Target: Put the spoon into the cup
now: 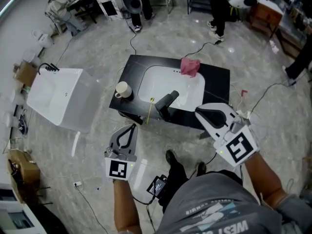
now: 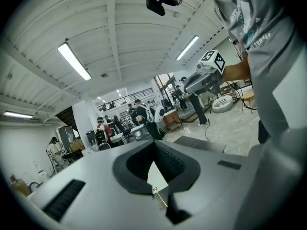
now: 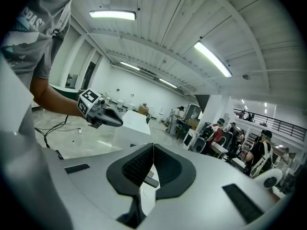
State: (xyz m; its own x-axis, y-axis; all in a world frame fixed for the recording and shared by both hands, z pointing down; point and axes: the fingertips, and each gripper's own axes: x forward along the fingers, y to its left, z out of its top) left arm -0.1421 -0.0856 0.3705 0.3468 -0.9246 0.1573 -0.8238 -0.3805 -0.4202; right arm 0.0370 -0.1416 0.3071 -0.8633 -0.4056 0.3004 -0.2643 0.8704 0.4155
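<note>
A thin gold spoon (image 1: 149,110) lies on the front part of the black table (image 1: 218,84), just left of the black faucet (image 1: 167,102). The cream cup (image 1: 123,89) stands upright at the table's left edge, beside the white sink basin (image 1: 161,79). My left gripper (image 1: 133,126) is shut and empty, hanging just short of the table's front edge, below the spoon. Past its closed jaws (image 2: 154,143) the spoon (image 2: 161,199) shows. My right gripper (image 1: 197,110) is shut and empty too, near the table's front right, with its tips (image 3: 153,145) touching.
A pink cloth (image 1: 190,66) lies at the basin's far rim. A white tub (image 1: 61,101) stands on the floor to the left of the table. Cables trail over the floor, and people and desks stand at the far side of the room.
</note>
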